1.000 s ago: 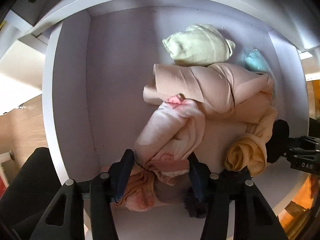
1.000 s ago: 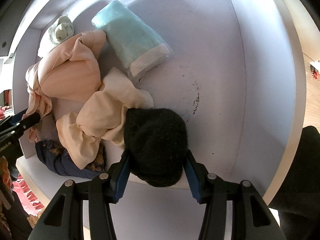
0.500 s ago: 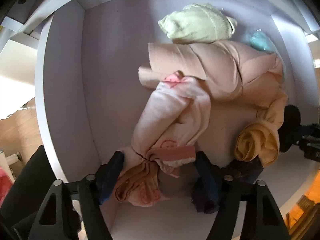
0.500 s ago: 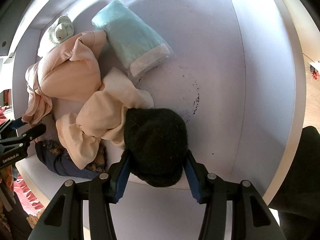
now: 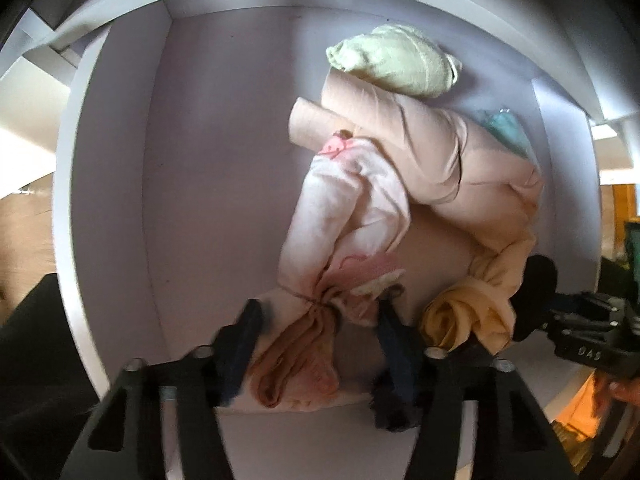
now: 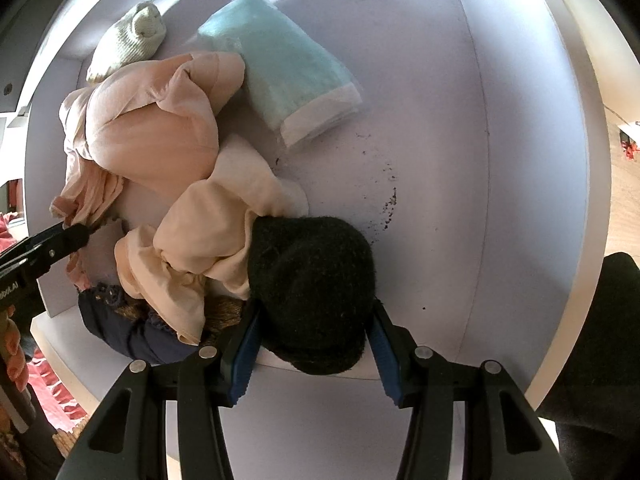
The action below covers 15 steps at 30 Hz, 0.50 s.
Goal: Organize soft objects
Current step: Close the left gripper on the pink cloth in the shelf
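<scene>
A pale pink baby garment [image 5: 340,216] lies in the white box [image 5: 112,200], its knotted end between the fingers of my left gripper [image 5: 318,320]. Those jaws are closing, but the left pad still stands clear of the cloth. Behind it lie a rolled peach garment [image 5: 460,152], a green knit piece [image 5: 392,60] and a folded teal towel [image 6: 284,76]. My right gripper [image 6: 316,328] is shut on a black woolly item [image 6: 312,280] at the box's front edge, beside a cream-yellow cloth [image 6: 216,232].
A dark blue lacy cloth [image 6: 116,324] lies under the cream cloth at the front edge. The box floor [image 6: 440,160] right of the towel carries dark specks. A person's fingers [image 6: 16,356] show at the far left, and wooden flooring lies outside the box.
My left jaws have spread wider and let go of the pink garment's knotted end, which now rests in the box. The right gripper and the black woolly item have not moved.
</scene>
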Each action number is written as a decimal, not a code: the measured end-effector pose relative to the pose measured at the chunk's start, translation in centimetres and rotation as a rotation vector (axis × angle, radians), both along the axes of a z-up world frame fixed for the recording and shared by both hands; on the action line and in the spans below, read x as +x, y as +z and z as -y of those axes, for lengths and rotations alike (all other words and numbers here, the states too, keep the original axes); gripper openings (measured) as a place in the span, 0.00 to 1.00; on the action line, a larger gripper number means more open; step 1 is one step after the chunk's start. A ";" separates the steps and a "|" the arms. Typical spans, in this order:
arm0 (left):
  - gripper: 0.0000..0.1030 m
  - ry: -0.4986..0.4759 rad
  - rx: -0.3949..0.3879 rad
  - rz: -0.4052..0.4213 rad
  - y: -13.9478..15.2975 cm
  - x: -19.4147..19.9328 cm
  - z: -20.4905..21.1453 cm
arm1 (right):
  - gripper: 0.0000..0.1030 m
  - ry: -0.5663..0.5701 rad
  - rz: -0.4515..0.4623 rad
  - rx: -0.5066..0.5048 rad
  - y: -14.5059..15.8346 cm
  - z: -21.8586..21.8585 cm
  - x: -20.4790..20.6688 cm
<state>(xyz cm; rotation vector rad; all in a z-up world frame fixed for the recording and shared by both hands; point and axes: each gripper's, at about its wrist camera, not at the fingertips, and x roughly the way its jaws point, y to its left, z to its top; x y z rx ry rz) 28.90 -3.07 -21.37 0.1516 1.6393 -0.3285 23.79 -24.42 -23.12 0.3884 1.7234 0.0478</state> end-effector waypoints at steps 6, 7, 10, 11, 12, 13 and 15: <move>0.82 -0.029 0.056 -0.013 -1.2 0.2 -0.7 | 0.50 0.017 0.006 -0.007 0.0 -0.5 0.2; 0.82 -0.038 0.058 -0.007 -1.3 0.2 -0.7 | 0.50 0.018 0.008 -0.006 0.0 -0.5 0.2; 0.82 -0.048 0.059 0.008 -1.0 0.3 0.1 | 0.49 0.010 0.017 0.003 0.2 -0.3 0.1; 0.82 -0.043 0.053 0.005 -1.0 0.2 0.2 | 0.47 0.006 0.018 0.004 0.3 -0.3 -0.1; 0.81 -0.036 0.043 -0.003 -1.0 0.1 0.1 | 0.45 0.004 0.022 0.003 0.5 -0.2 -0.1; 0.78 -0.024 0.027 -0.012 -1.0 0.1 0.0 | 0.43 0.004 0.028 0.000 0.7 0.1 -0.4; 0.70 0.001 -0.010 -0.026 -1.6 0.5 -0.8 | 0.40 0.007 0.040 -0.017 1.2 0.3 -0.6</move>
